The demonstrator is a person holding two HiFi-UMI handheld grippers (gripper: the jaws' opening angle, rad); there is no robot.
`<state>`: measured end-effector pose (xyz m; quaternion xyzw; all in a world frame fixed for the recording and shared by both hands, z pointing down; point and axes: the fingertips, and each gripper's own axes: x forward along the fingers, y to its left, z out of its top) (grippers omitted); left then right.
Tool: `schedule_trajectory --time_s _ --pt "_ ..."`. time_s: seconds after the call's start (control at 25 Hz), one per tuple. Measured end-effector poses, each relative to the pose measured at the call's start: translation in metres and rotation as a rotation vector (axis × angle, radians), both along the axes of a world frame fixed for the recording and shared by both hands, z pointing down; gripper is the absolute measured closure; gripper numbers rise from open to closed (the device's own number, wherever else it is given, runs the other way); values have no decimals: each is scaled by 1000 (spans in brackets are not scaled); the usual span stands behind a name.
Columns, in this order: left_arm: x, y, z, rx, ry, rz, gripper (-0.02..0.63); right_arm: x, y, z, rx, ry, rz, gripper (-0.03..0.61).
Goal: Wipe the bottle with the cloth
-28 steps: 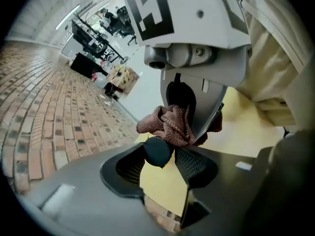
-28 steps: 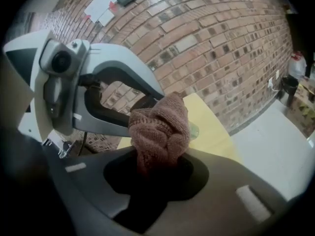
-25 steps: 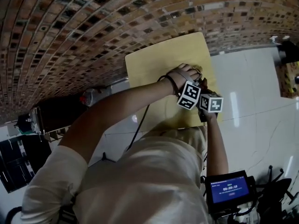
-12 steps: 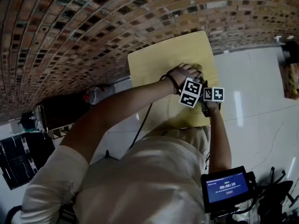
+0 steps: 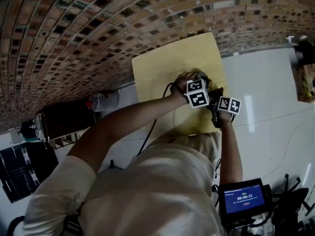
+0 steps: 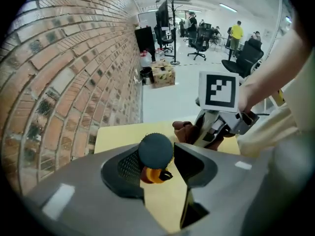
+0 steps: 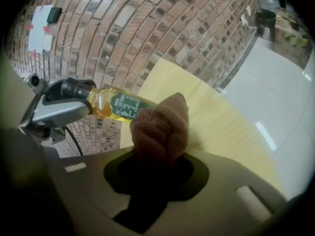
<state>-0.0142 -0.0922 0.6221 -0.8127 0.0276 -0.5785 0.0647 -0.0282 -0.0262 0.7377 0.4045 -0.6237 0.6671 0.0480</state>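
Note:
A small bottle (image 7: 118,104) of amber liquid with a dark cap (image 6: 155,150) and a green label hangs over the yellow table (image 5: 162,68). My left gripper (image 6: 158,163) is shut on it at the cap end and points steeply down; its jaws have just been closing a little on the bottle. A bunched brown cloth (image 7: 160,124) is gripped in my right gripper (image 7: 155,168), which is shut on it. The cloth lies against the bottle's labelled side and hides its lower end. In the left gripper view the cloth (image 6: 184,130) shows just beyond the cap, under the right gripper (image 6: 219,127).
A brick wall (image 5: 74,33) runs along the table's far side. White tiled floor (image 5: 266,82) lies to the right. A plastic jug (image 5: 101,101) and a dark cabinet (image 5: 59,122) stand by the wall, and a lit screen (image 5: 243,198) sits low right.
My left hand has rolled with the bottle in it, so its marker cube has turned and shifted slightly up. The right gripper's cube has rolled too and moved a little to the right.

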Motion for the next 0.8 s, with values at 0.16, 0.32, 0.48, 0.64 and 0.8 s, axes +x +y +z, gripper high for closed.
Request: schedule_trajectory --time_s 0.16,0.32,0.48,0.64,0.8 --pt "0 8 1 -4 -4 37 343 9 26 -17 41 49 -8 482" --pt "-7 7 -10 51 6 202 333 12 44 -34 85 78 -19 482" --pt "-15 6 -19 125 -5 462 320 13 53 -49 119 78 -3 482" --pt "-14 9 -26 130 -14 645 318 9 46 -72 168 63 13 482" --pt "-10 21 -28 63 -21 748 318 2 34 -102 241 71 4 482"
